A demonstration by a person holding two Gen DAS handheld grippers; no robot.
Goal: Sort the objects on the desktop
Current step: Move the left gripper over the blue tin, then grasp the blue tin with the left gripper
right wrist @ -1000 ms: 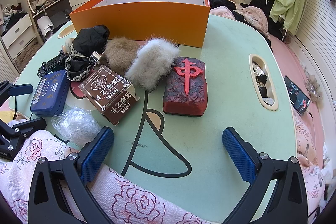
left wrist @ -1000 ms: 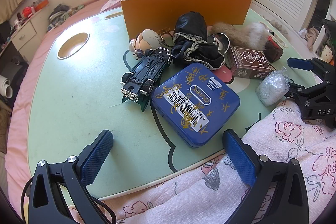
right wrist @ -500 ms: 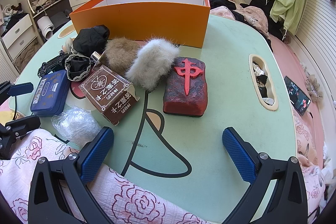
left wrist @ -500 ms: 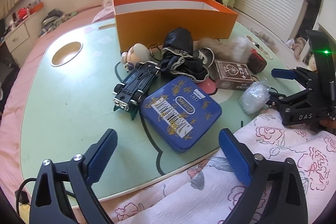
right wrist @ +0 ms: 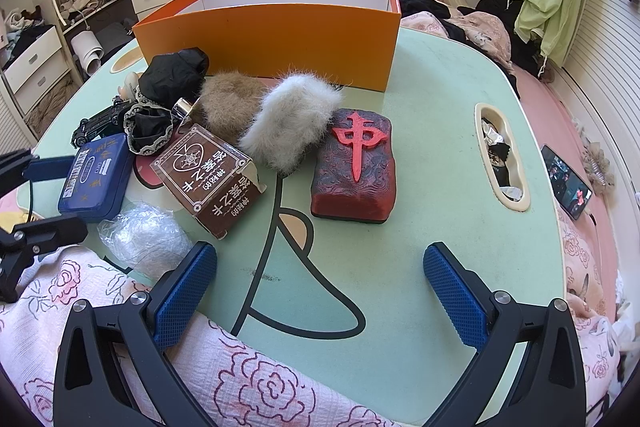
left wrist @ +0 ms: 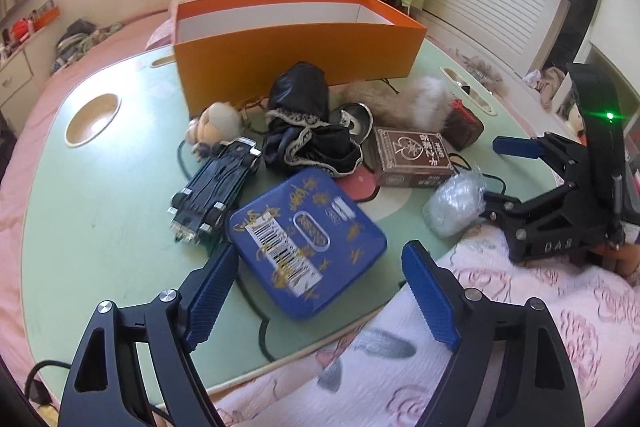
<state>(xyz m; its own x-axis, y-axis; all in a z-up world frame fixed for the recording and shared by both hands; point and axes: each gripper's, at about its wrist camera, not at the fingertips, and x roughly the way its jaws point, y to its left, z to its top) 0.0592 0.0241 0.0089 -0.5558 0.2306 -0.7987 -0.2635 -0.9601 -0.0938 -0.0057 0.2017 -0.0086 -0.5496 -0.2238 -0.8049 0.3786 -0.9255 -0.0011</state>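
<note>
Desktop objects all lie loose mid-frame on the green table (right wrist: 440, 99); orange box (left wrist: 296, 59), upper centre, looks empty (sorting barely begun). Left gripper (left wrist: 320, 291) closing around the blue tin (left wrist: 306, 239), untouched; right gripper (right wrist: 320, 291) apart, empty

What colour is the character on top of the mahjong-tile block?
Bright red, raised on a dark red-and-black mottled mahjong-tile block. The right wrist view shows it best.

The left gripper (left wrist: 320, 291) pointed steeply downward, its 2 blue-padded fingers (left wrist: 210, 293) spread but closing, the pads pressing on nothing. The right gripper (right wrist: 320, 291) also angled steeply downward, its 2 blue-padded fingers (right wrist: 454, 291) standing wide apart with nothing held between them.
</note>
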